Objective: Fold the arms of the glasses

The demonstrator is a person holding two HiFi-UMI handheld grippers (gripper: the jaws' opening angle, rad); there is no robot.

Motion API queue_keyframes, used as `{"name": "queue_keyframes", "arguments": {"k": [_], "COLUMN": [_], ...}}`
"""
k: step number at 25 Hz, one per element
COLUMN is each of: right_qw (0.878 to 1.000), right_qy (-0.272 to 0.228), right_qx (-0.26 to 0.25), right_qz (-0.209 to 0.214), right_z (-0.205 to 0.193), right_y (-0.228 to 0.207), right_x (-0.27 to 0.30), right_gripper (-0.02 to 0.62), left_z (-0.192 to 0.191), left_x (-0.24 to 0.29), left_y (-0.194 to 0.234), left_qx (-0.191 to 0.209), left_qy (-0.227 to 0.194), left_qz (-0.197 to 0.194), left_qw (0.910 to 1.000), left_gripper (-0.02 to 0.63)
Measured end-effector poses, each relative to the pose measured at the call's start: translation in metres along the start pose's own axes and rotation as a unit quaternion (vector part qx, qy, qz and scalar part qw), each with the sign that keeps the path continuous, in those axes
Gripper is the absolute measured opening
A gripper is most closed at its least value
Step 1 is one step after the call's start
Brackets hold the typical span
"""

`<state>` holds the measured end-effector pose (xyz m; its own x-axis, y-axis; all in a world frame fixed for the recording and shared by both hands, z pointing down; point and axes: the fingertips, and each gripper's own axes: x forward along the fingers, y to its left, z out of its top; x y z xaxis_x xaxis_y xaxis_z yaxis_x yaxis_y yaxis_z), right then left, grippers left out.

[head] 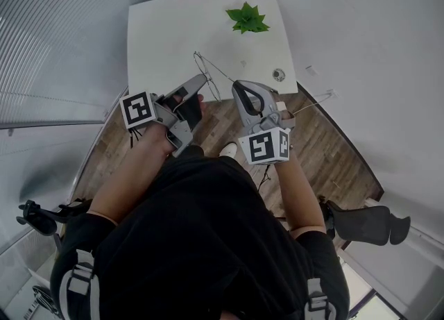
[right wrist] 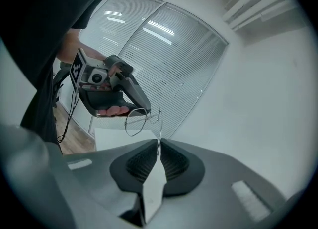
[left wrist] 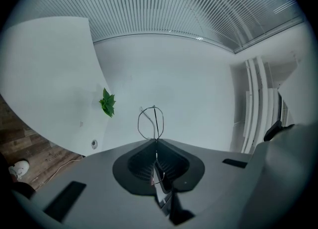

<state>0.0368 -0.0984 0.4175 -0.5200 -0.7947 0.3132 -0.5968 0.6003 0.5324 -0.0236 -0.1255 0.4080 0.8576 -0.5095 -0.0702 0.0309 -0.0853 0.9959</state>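
Observation:
Thin wire-framed glasses [head: 209, 70] hang in the air over the near edge of the white table [head: 166, 34], held between both grippers. My left gripper [head: 202, 80] is shut on one arm; its own view shows the lens rims [left wrist: 150, 122] sticking up beyond the jaws [left wrist: 156, 144] and the arm's hooked end behind them. From the right side, my right gripper [head: 236, 87] is shut on the other thin arm [right wrist: 159, 134]. In the right gripper view the rims [right wrist: 137, 122] sit just below the left gripper [right wrist: 113, 92].
A small green plant [head: 248, 19] stands at the table's far right, and a round grommet [head: 279, 74] sits near its right edge. Wood floor [head: 319, 145] lies below the grippers. A black chair [head: 371, 223] is at the right, and window blinds [head: 48, 41] line the left.

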Motion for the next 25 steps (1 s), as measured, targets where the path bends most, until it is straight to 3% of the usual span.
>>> {"name": "queue_keyframes", "arguments": {"k": [25], "right_qw": [0.998], "right_qy": [-0.028], "right_qx": [-0.011], "right_qz": [0.055], "right_z": [0.014], "right_y": [0.037], "right_x": [0.001], "right_gripper": [0.055], "left_z": [0.004], "left_x": [-0.005], "left_y": [-0.006], "left_qx": [-0.004], "left_qy": [-0.016], "left_qz": [-0.010], "left_qw": [0.9998], "left_gripper": [0.014]}}
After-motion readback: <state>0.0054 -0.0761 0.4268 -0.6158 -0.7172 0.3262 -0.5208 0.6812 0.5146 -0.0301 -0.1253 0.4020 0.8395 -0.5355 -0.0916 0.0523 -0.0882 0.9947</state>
